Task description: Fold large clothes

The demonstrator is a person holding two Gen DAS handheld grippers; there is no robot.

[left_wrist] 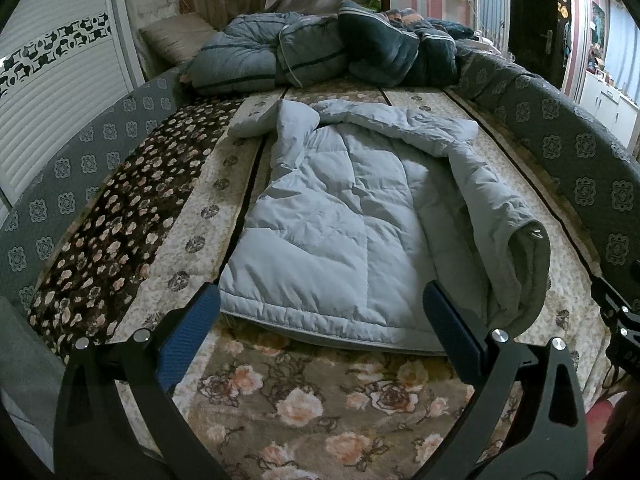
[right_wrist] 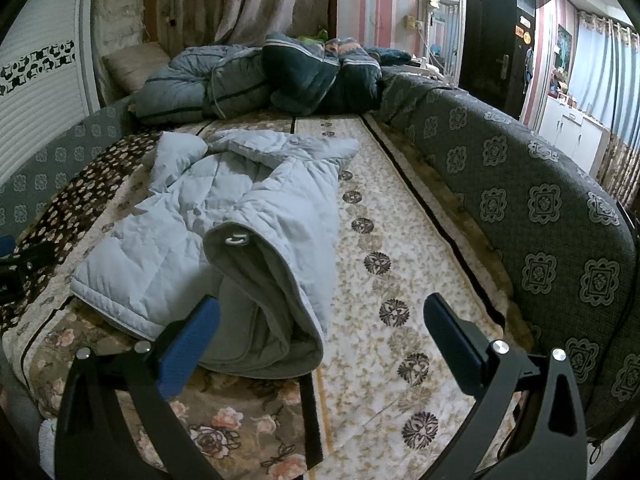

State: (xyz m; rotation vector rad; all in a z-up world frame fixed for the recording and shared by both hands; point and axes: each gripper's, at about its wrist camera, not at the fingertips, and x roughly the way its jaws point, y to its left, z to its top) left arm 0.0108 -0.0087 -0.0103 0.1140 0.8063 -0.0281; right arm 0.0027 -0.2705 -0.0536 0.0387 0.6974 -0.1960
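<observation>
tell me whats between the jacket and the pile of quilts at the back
Only bare patterned bed cover separates the jacket from the quilts; the left wrist view shows it best.

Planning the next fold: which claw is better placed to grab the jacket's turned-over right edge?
Probably the right claw: open, with the turned-over edge of the pale grey quilted puffer jacket just beside its blue finger. The open left claw faces the jacket's hem instead.
</observation>
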